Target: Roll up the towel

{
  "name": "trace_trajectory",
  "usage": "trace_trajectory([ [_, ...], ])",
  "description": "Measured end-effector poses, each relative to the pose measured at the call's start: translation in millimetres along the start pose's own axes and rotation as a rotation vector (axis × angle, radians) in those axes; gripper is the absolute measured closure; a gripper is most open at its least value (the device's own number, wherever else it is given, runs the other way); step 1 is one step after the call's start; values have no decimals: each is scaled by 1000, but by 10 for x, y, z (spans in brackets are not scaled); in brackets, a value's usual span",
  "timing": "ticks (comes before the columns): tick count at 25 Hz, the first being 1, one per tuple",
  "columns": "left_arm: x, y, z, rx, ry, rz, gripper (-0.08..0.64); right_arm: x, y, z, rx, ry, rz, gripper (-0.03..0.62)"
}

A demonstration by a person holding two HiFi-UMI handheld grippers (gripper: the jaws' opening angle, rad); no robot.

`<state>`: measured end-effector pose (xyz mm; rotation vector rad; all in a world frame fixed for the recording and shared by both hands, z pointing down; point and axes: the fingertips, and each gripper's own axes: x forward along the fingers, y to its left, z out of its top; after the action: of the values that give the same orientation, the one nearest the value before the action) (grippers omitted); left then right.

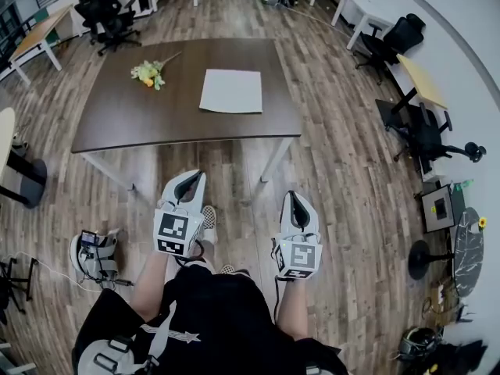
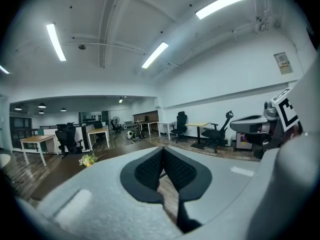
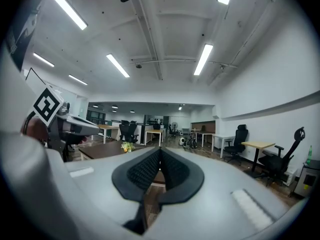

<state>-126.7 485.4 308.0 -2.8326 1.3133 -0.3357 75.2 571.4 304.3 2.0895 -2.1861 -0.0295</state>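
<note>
First, open the clenched, empty left tool [image 1: 193, 178] and right tool [image 1: 294, 198]; both hang short of the table [image 1: 125, 123] bearing the towel [image 1: 231, 91].

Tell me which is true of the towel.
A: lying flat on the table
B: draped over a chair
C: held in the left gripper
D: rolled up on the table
A: the towel lies flat and unrolled on the table, while the left gripper and right gripper sit short of the table's edge, fingers together and empty.
</note>
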Motion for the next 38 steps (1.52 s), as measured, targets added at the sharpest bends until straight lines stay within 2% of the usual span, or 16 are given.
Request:
trace_trajectory([
  [7, 872, 458, 3, 13, 13, -37, 552, 874, -220, -33, 7, 13, -37, 586],
  [20, 2244, 1363, -96, 8, 62, -121, 552, 2433, -270, -87, -15, 93, -73, 586],
  [26, 2584, 1621, -178, 11, 65, -141, 552, 2866, -243, -175, -40, 129, -74, 586],
  [38, 3071, 2033, -454, 16, 124, -115, 552, 3605, -210, -440, -59, 171, -18, 586],
])
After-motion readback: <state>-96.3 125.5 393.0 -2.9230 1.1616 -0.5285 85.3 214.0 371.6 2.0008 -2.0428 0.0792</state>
